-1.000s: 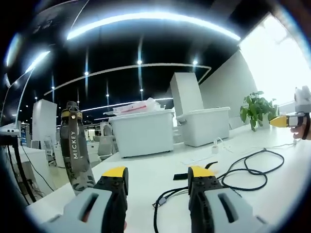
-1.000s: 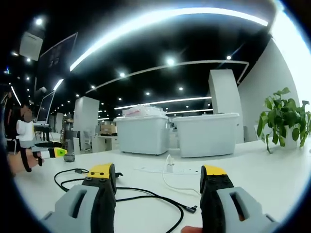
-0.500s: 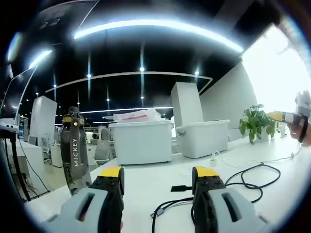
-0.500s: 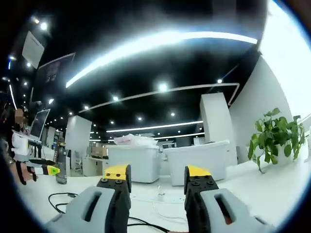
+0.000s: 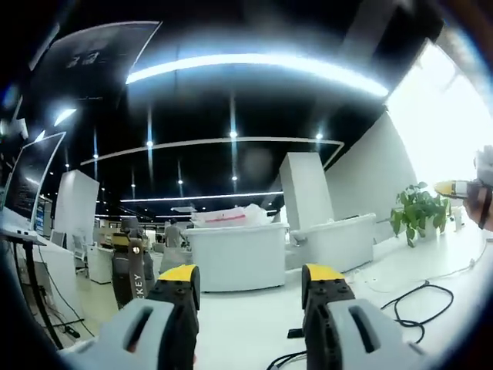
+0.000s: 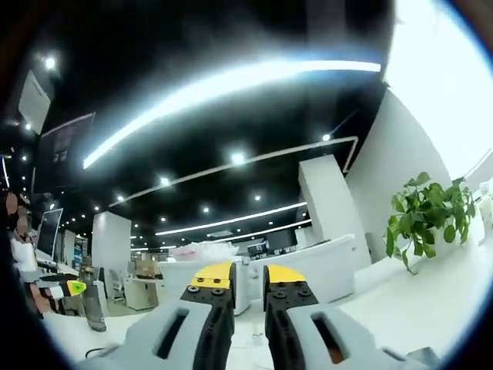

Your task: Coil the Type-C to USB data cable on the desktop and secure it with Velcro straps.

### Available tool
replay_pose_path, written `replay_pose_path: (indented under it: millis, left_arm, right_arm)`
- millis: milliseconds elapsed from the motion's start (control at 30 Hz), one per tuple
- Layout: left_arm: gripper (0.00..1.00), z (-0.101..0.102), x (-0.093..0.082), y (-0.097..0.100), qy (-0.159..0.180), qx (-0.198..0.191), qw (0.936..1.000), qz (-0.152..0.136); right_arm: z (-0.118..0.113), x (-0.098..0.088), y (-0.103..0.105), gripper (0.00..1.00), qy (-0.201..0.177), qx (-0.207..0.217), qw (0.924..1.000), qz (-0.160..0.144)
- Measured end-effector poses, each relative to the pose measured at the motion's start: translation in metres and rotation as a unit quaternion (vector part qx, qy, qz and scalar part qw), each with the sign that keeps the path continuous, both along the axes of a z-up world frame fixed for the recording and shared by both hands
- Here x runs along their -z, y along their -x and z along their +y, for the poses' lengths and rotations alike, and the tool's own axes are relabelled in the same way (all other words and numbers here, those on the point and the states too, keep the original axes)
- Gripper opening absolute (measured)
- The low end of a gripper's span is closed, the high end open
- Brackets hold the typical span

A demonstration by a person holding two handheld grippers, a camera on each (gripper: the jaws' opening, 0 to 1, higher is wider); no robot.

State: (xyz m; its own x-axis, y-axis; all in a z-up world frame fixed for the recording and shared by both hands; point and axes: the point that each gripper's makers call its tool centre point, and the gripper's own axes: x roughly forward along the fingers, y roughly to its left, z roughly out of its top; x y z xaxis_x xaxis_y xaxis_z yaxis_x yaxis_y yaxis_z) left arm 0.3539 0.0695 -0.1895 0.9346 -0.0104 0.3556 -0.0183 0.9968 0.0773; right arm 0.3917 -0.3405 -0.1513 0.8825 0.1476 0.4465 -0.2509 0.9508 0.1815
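Note:
The black data cable (image 5: 409, 297) lies in loose loops on the white desk (image 5: 246, 324) to the right of my left gripper (image 5: 251, 279), and another stretch of it shows low between the jaws. A small black piece (image 5: 295, 333) lies on the desk just inside the right jaw. The left jaws stand wide apart with nothing between them. My right gripper (image 6: 248, 276) has its yellow-tipped jaws drawn almost together, a thin slit left, holding nothing. A short piece of the cable (image 6: 96, 353) shows at the lower left of the right gripper view. Both grippers are raised and aimed above the desk.
A dark bottle (image 5: 131, 276) stands at the desk's left end. Two white bins (image 5: 235, 256) (image 5: 339, 240) sit at the back, and a potted plant (image 6: 424, 220) to the right. The right gripper (image 5: 462, 189) enters the left gripper view, the left gripper (image 6: 73, 287) the right gripper view.
Both views have tilted upward, so less of the desk and cable shows. The right gripper's jaws have closed from wide apart to nearly touching. The left jaws kept their gap.

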Motion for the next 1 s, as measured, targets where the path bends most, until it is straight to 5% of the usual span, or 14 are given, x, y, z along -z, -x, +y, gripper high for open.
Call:
replay_pose_path:
  millis: [33,300,500,567,633,700,733,833,1000]
  left_arm:
    - [0.52,0.001,-0.002,0.001,-0.002,0.0,1.0,-0.006]
    - [0.45,0.002,-0.004,-0.008,-0.017,0.008,0.9998,-0.01]
    - [0.43,-0.002,0.011,-0.009,-0.032,0.024,0.9992,0.005]
    - [0.43,-0.002,0.017,-0.01,-0.037,0.031,0.9987,0.013]
    - [0.44,0.001,0.026,-0.009,-0.041,0.035,0.9982,0.025]
    - [0.47,0.002,0.031,-0.009,-0.046,0.047,0.9974,0.03]
    - [0.48,0.003,0.033,-0.01,-0.047,0.049,0.9972,0.031]
    - [0.48,0.006,0.035,-0.01,-0.055,0.059,0.9963,0.031]
    - [0.46,0.008,0.039,-0.009,-0.058,0.071,0.9954,0.027]
  right_arm:
    - [0.001,0.0,0.0,0.01,-0.005,-0.001,1.0,0.003]
    - [0.01,-0.004,-0.005,0.0,-0.02,-0.031,0.9993,-0.005]
    - [0.011,0.009,-0.016,0.0,-0.061,-0.06,0.9956,0.039]
    - [0.021,0.018,-0.022,0.01,-0.012,-0.066,0.9968,0.042]
    - [0.032,0.031,-0.027,0.08,-0.003,-0.078,0.9953,0.058]
    - [0.051,0.047,-0.029,0.41,0.007,-0.123,0.9891,0.08]
    - [0.058,0.054,-0.03,0.47,0.011,-0.132,0.9873,0.087]
    - [0.083,0.075,-0.03,0.39,0.044,-0.165,0.9792,0.11]
    - [0.12,0.097,-0.033,0.38,0.112,-0.199,0.9648,0.131]
